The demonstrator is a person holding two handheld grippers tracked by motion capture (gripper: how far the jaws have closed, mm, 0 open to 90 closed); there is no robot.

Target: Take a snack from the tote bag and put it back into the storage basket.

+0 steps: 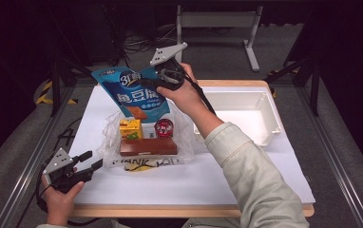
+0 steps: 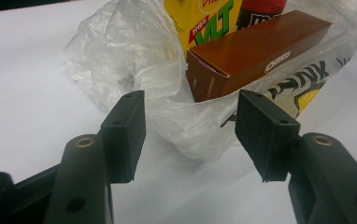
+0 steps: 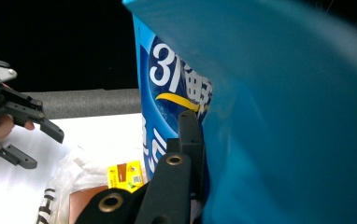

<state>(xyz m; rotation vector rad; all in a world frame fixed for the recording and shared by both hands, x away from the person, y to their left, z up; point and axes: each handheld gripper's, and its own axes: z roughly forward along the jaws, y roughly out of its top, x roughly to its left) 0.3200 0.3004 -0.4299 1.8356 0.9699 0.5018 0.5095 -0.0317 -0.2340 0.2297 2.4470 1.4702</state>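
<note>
So the right gripper (image 1: 159, 81) is clamped on a blue snack bag (image 1: 133, 92), up above the plastic bag (image 1: 144, 137); left gripper (image 1: 89, 162) sits wide open near it.

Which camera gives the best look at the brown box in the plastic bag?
The left gripper view: the brown box sits close, label and end flap clear. The high view shows its whole length, small. The right gripper view catches a brown corner.

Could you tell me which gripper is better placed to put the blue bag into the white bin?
The right. The right gripper is shut on the blue bag, held above the table beside the white bin. The left gripper is open at the near left corner, far from the bin.
</note>
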